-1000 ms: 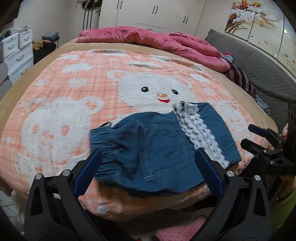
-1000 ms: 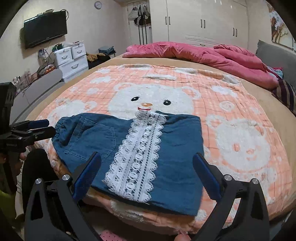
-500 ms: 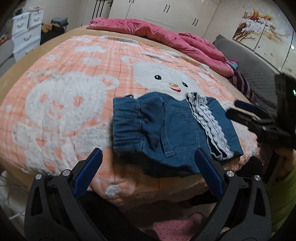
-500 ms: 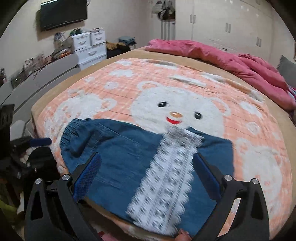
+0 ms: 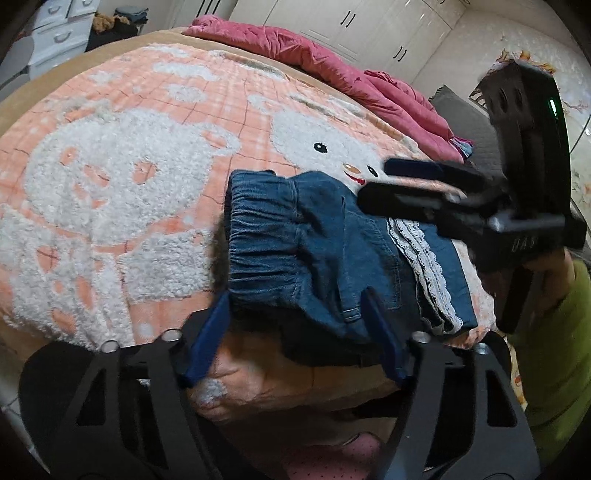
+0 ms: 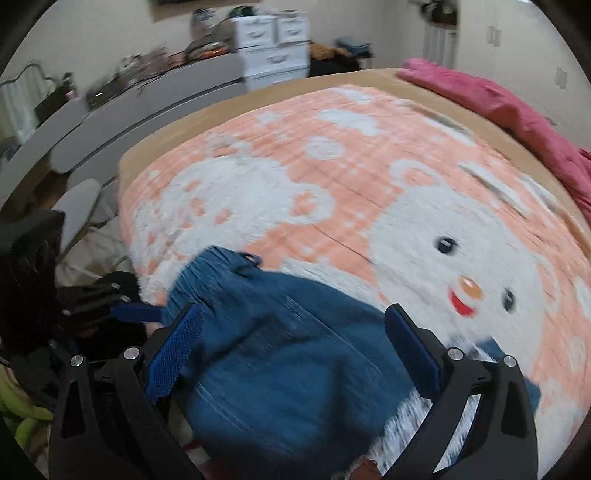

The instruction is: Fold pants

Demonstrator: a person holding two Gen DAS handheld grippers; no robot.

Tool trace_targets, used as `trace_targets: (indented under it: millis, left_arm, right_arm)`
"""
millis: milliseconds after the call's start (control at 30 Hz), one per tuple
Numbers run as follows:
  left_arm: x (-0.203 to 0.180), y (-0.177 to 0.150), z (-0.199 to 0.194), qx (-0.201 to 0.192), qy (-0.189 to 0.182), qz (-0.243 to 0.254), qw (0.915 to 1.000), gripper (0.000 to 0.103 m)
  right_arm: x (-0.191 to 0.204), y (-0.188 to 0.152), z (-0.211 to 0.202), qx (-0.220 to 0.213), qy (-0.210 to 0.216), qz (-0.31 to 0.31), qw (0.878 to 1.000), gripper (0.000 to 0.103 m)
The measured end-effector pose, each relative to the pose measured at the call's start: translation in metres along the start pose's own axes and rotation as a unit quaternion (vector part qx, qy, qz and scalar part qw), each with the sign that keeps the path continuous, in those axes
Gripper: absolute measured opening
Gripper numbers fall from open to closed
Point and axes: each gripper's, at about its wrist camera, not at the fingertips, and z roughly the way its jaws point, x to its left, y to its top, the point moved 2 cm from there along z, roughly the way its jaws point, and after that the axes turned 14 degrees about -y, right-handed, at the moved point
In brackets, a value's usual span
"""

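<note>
Denim pants [image 5: 317,258] lie folded at the near edge of the bed [image 5: 92,74], on an orange blanket [image 5: 147,177] with white bears. Their gathered waistband [image 5: 258,240] faces left in the left wrist view, and a strip of white lace [image 5: 424,266] runs down the right part.

Nearest in that view, the left tool [image 5: 299,332] straddles the near edge of the pants. Its blue pads stand on either side of the cloth, the left one by the waistband corner, the right one by a stitched seam. The jaws are closing, with denim between them; the pads do not yet press on it.

Just beyond, the right tool [image 5: 413,192] hangs over the right half of the pants, held by a hand [image 5: 546,266] with a green sleeve [image 5: 554,332] behind it. In its own blurred view, the right tool [image 6: 291,350] has its pads spread wide over the denim [image 6: 288,354], not clenched on anything; whether it touches the cloth cannot be told.

Farther back, a pink quilt [image 5: 332,66] is heaped along the bed's far side. White wardrobes [image 5: 369,26] stand behind it, and white drawers [image 6: 273,48] stand by the wall in the right wrist view.
</note>
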Motion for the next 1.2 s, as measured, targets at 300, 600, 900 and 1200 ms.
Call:
trace_targets:
  millis: [300, 600, 900, 1200]
  left_arm:
    - [0.014, -0.002, 0.012, 0.008, -0.004, -0.016, 0.9998, 0.049]
    - [0.031, -0.002, 0.003, -0.007, -0.017, -0.058, 0.9981, 0.067]
    - [0.011, 0.012, 0.004, -0.033, -0.055, -0.046, 0.9969, 0.081]
    - [-0.037, 0.029, 0.026, -0.021, -0.129, -0.05, 0.9901, 0.053]
  right_arm:
    - [0.024, 0.017, 0.058, 0.082, 0.078, -0.045, 0.993, 0.096]
    - [0.014, 0.01, 0.059, 0.086, 0.164, 0.0, 0.983, 0.033]
    - [-0.031, 0.002, -0.004, -0.014, 0.223, 0.032, 0.974, 0.032]
    - [-0.084, -0.022, -0.047, -0.086, 0.211, 0.051, 0.972, 0.032]
